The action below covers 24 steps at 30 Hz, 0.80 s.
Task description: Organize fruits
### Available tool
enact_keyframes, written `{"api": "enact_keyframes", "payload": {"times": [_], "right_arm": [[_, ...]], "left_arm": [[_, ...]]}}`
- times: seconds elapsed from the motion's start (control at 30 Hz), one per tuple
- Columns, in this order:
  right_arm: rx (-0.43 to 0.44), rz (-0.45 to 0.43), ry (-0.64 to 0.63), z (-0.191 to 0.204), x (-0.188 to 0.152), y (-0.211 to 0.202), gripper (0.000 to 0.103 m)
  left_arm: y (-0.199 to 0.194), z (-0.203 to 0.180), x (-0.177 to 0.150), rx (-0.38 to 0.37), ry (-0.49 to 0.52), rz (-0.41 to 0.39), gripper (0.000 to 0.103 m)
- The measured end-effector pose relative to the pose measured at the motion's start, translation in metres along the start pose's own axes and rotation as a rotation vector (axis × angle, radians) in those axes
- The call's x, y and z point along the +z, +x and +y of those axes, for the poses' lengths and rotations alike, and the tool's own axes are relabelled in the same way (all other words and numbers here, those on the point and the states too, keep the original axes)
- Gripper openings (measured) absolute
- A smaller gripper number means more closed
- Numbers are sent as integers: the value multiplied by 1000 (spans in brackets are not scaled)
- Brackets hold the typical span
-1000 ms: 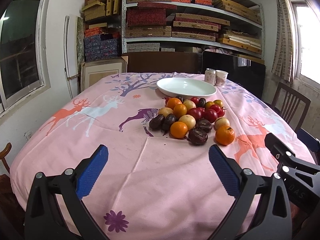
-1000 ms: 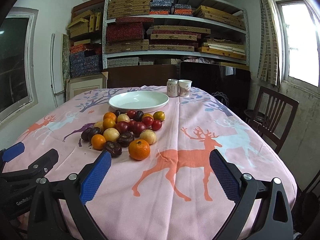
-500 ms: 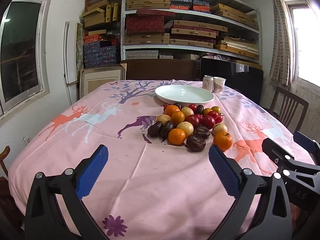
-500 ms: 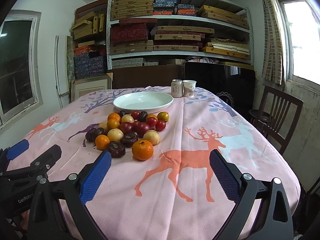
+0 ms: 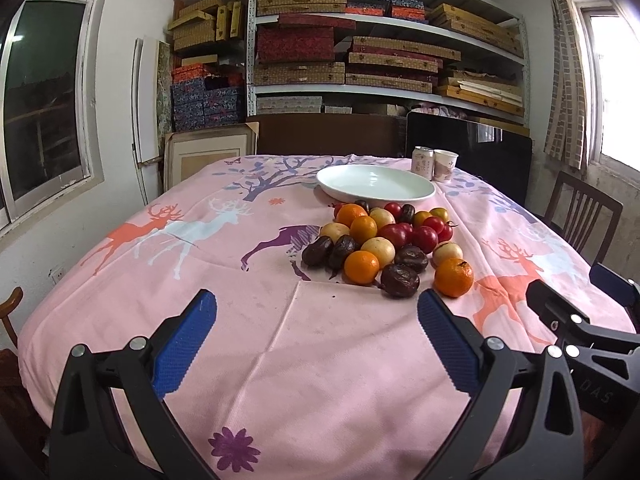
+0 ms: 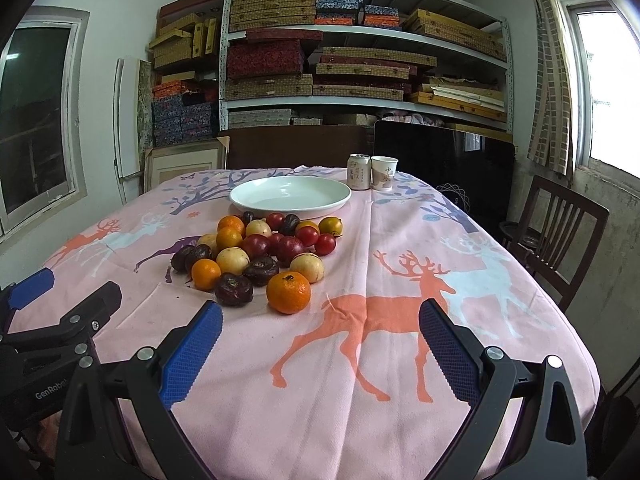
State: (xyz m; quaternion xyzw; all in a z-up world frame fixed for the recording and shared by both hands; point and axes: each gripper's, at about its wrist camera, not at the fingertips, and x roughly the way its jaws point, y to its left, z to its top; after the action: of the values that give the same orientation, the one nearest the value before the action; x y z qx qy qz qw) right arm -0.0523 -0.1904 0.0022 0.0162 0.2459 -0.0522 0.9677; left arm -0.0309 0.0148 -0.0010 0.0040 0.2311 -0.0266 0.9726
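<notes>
Both tongs are held spread wide and empty above the near edge of the table: the left gripper point(image 5: 316, 320), with its blue ribbed pads point(image 5: 184, 344), fills the bottom of the left wrist view, and the right gripper point(image 6: 320, 328) fills the bottom of the right wrist view. Nothing is grasped by either, which suggests that no fruit has yet been chosen.

The heap of mixed fruits point(image 6: 260, 256) is seen in the middle of the frame on the pink deer-print tablecloth point(image 6: 400, 360): orange mandarins, dark wrinkled passion fruits, red cherry tomatoes and pale yellow round fruits, all touching one another. The nearest large mandarin point(image 6: 288, 293) lies at the pile's front edge, just beyond the right gripper's left pad, and would probably be the easiest first pick.

A wide, empty white ceramic plate point(image 6: 290, 196) is set just behind the heap, presumably as the destination. A drink can point(image 6: 359, 172) and a paper cup point(image 6: 384, 173) stand beside it, upper centre.
</notes>
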Motion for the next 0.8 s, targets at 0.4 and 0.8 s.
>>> {"api": "enact_keyframes", "payload": {"times": [0.4,0.8], "right_arm": [[1,-23,28,-4,-2,0,99],[27,11,28,-6,-5,19,99]], "left_arm": [[5,7,-2,-2,-44,5,99],[36,10,-8,-54,-65,54,99]]}}
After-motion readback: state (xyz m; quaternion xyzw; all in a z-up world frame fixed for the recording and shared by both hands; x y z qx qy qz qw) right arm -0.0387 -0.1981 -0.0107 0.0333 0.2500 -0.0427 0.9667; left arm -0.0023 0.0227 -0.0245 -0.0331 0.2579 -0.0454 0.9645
